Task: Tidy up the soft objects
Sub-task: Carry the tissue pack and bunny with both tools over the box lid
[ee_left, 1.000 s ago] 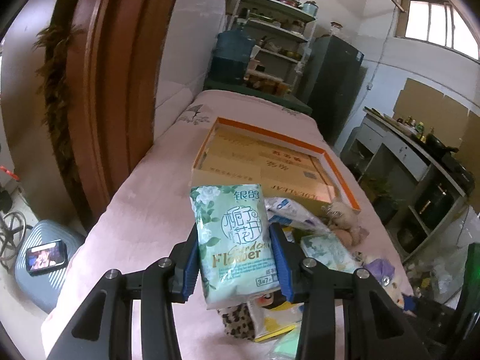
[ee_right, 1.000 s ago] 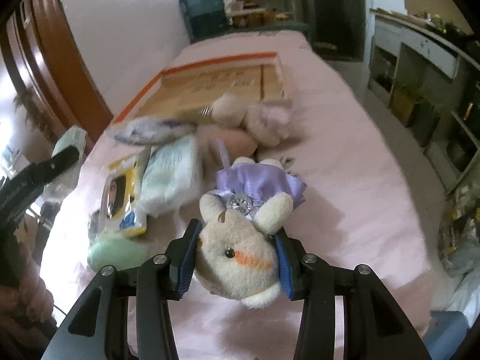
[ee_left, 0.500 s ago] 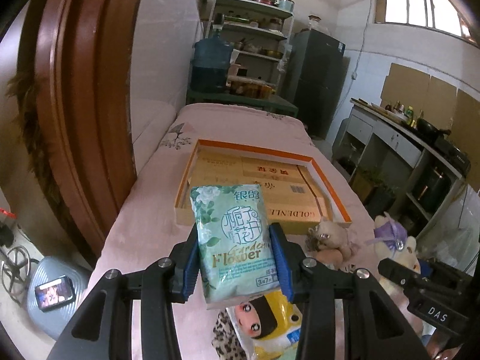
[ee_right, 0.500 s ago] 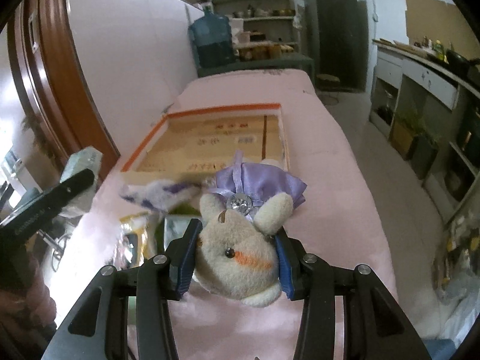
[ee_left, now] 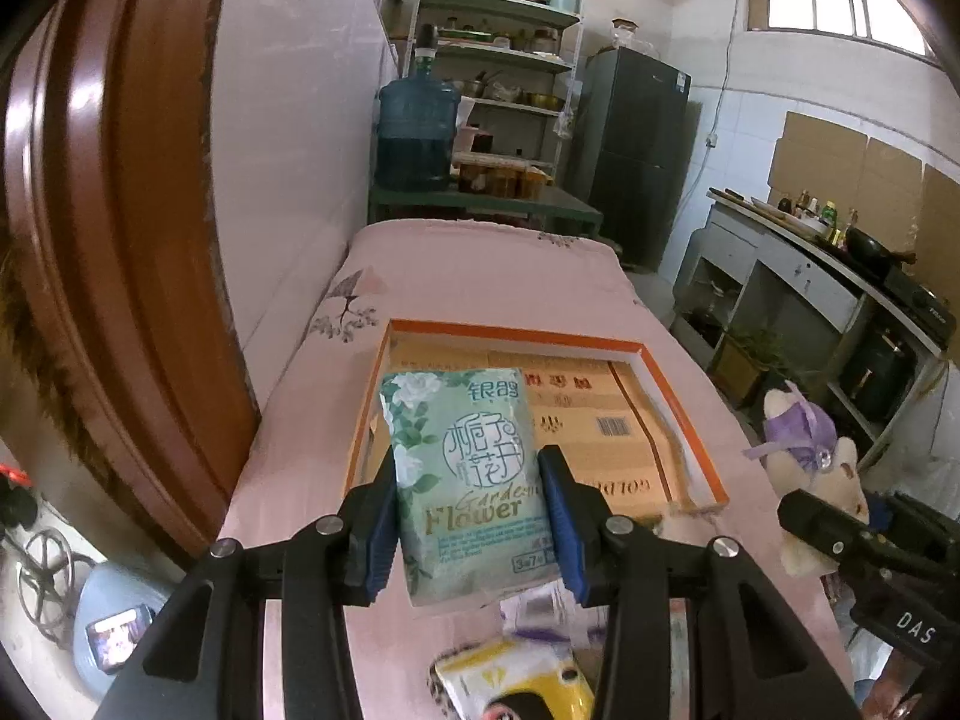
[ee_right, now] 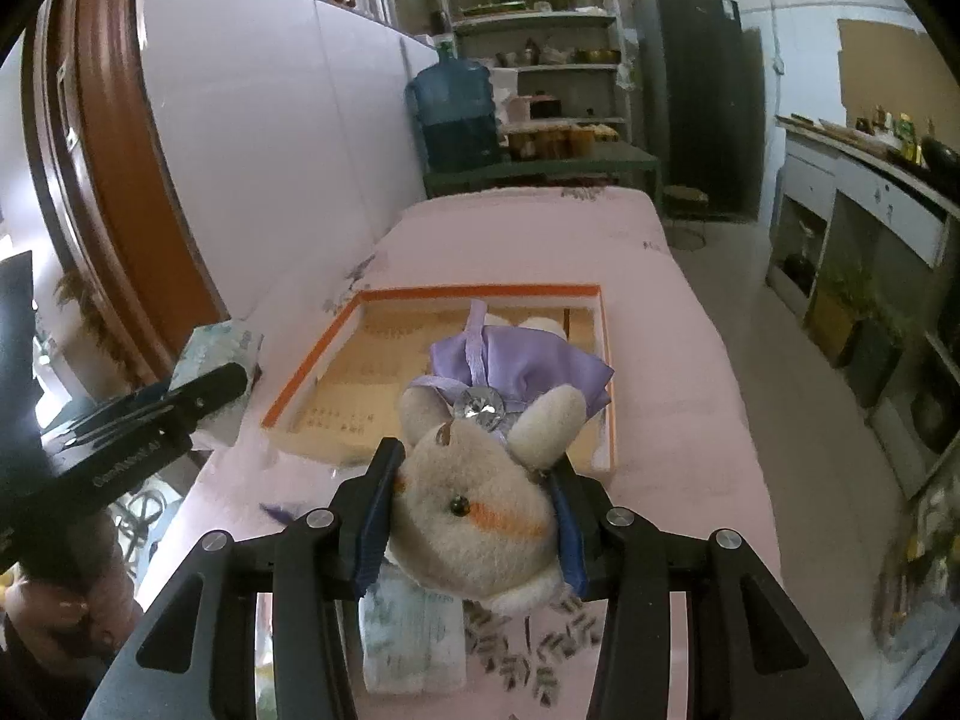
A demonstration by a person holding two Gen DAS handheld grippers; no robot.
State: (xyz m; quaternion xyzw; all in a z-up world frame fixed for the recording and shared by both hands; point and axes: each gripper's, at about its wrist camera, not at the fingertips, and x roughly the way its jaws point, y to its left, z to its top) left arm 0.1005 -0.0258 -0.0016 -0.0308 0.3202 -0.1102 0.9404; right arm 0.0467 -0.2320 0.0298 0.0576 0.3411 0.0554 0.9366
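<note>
Pale green and printed with white flowers, the tissue pack (ee_left: pixel 465 474) sits upright between the blue pads of the left tool (ee_left: pixel 474 510), which is clamped on its two long edges and holds it in the air above the near end of the shallow orange-rimmed box (ee_left: pixel 678 414). Over on the other side, the right tool (ee_right: pixel 474 516) has its pads pressed into the head of a beige plush rabbit (ee_right: pixel 480 510) in a lilac satin dress, the toy's feet pointing away toward the box (the dress has a big clear gem at the collar). Both loads hang clear of the pink-covered surface (ee_left: pixel 480 270). The box lies flat in the middle of that surface, its cardboard floor showing printed lettering and a barcode. Down below the left tool, at the near edge, a yellow packet (ee_left: pixel 516 684) lies on the cloth with a blurred white and purple wrapper (ee_left: pixel 540 612) just behind it. Under the right tool, a folded pale tissue packet (ee_right: pixel 414 642) rests on the cloth. From the right-hand view, a hand (ee_right: pixel 66 588) grips the handle of the left tool at the lower left. Beyond the surface stand a blue water jug (ee_left: pixel 417 132) and a dark fridge (ee_left: pixel 636 150).
</note>
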